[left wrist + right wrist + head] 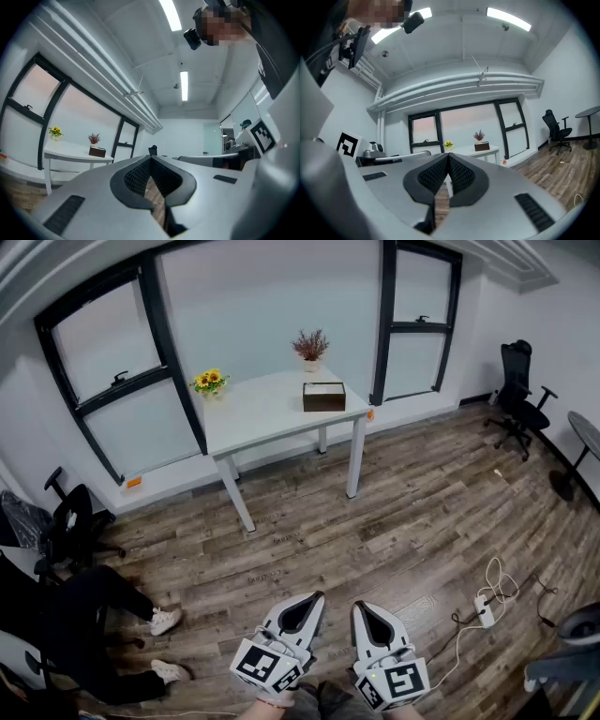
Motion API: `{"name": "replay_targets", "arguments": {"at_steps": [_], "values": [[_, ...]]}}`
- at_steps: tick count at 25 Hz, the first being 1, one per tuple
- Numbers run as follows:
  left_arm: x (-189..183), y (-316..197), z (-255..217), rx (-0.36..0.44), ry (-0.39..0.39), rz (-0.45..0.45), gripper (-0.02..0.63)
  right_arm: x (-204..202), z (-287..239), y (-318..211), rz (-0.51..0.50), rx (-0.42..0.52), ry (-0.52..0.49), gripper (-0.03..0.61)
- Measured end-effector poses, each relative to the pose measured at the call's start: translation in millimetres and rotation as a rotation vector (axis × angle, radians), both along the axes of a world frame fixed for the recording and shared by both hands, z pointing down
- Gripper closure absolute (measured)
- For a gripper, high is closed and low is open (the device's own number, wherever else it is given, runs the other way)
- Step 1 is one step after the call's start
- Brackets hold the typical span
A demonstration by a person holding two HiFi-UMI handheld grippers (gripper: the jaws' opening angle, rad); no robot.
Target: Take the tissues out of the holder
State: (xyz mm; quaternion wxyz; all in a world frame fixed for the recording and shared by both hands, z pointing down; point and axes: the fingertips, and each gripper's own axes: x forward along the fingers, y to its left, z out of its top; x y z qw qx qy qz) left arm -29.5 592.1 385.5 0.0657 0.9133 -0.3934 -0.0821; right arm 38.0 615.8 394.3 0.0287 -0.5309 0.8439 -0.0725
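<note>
Tissue holder (pixel 323 397) by table (pixel 262 411) edge, across open floor (pixel 375 521); left gripper (pixel 317 597), right gripper (pixel 360 607) fingers (pixel 379 626) closed, empty

The floor (pixel 403 512) is of wood planks, grey-brown and matt, with a rough-looking grain. The table (pixel 272 413) has a smooth white top with a little sheen. The holder (pixel 323 397) looks dark brown and matt. The left gripper (pixel 315 597) and the right gripper (pixel 360 607) have shells of matt light-grey plastic. Their inner pads (pixel 136 176) are black and finely ribbed.
</note>
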Motion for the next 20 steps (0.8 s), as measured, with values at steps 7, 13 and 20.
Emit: {"name": "replay_targets", "arguments": {"at_steps": [7, 13, 20], "values": [[14, 5, 1, -0.007, -0.005, 0.005, 0.606, 14, 3, 3, 0.004, -0.003, 0.009, 0.574], [11, 5, -1, 0.01, -0.005, -0.019, 0.606, 16, 2, 8, -0.001, 0.016, -0.003, 0.572], [14, -11, 4, 0.009, -0.005, -0.023, 0.606, 11, 4, -9, -0.04, 0.02, -0.023, 0.572]]}}
